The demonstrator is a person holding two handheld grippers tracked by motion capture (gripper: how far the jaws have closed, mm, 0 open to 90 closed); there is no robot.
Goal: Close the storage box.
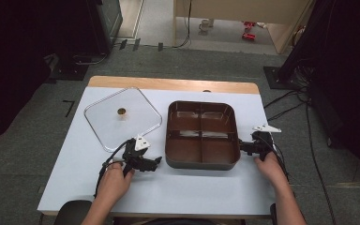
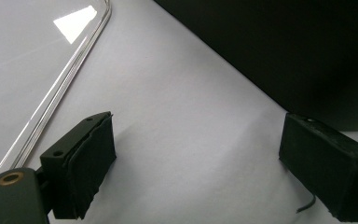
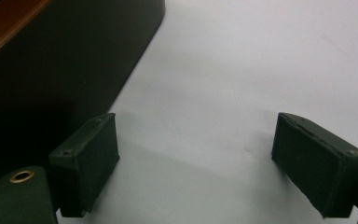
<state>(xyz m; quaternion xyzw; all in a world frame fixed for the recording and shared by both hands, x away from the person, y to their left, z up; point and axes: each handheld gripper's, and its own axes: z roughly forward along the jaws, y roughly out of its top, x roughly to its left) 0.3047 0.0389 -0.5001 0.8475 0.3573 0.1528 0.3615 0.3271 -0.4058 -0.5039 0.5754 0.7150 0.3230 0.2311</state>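
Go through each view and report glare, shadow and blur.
High view: evenly lit tabletop, dark room edges, faint sheen on the clear lid and inside the brown divided tray. Left gripper view: bright white glare patch on the lid, tray wall nearly black. Right gripper view: soft focus, tray side in deep shadow.

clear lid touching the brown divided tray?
Apart. The high view shows a strip of bare white table between the clear lid and the brown divided tray.
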